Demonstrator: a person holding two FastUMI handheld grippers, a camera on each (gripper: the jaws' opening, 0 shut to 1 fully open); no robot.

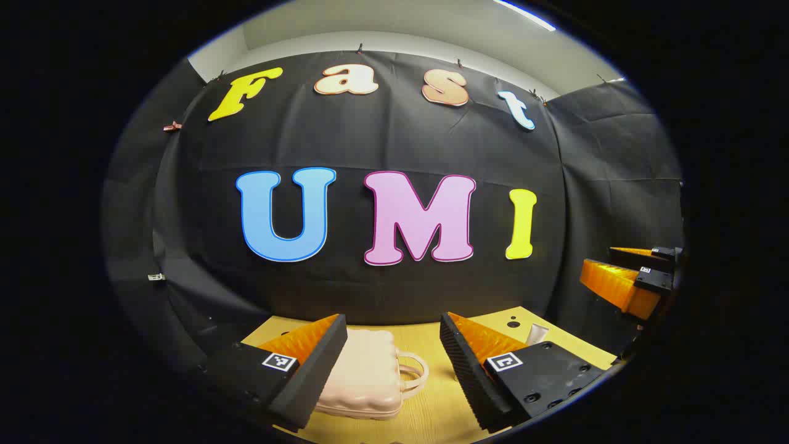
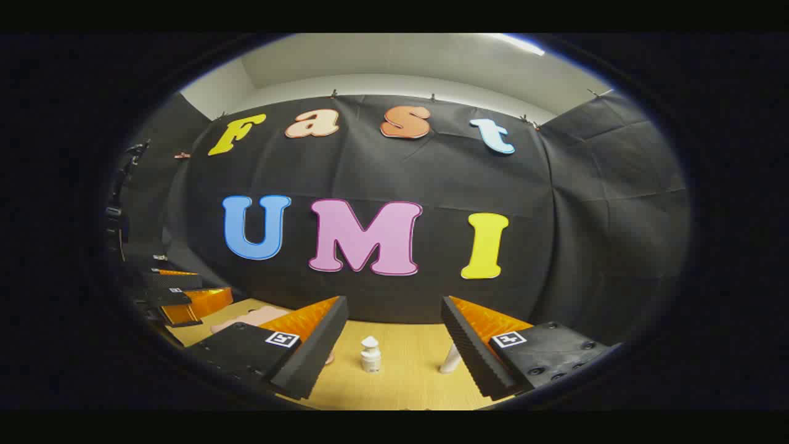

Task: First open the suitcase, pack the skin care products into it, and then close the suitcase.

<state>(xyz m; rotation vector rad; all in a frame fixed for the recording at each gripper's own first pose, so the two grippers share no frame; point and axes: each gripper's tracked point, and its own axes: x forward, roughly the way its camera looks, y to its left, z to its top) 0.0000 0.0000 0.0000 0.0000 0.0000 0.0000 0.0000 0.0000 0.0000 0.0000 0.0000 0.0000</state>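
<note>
Pale pink and closed, the suitcase lies on the wooden surface, its handle turned to the right. In the left gripper view it is just in front of the left gripper, low between the two fingers and partly behind the left one. This gripper is released, its fingers wide apart and holding nothing. The right gripper is also spread wide and grasps nothing. Between its fingers, farther on the surface, stands a small white bottle. A white tube leans just beside the right finger.
</note>
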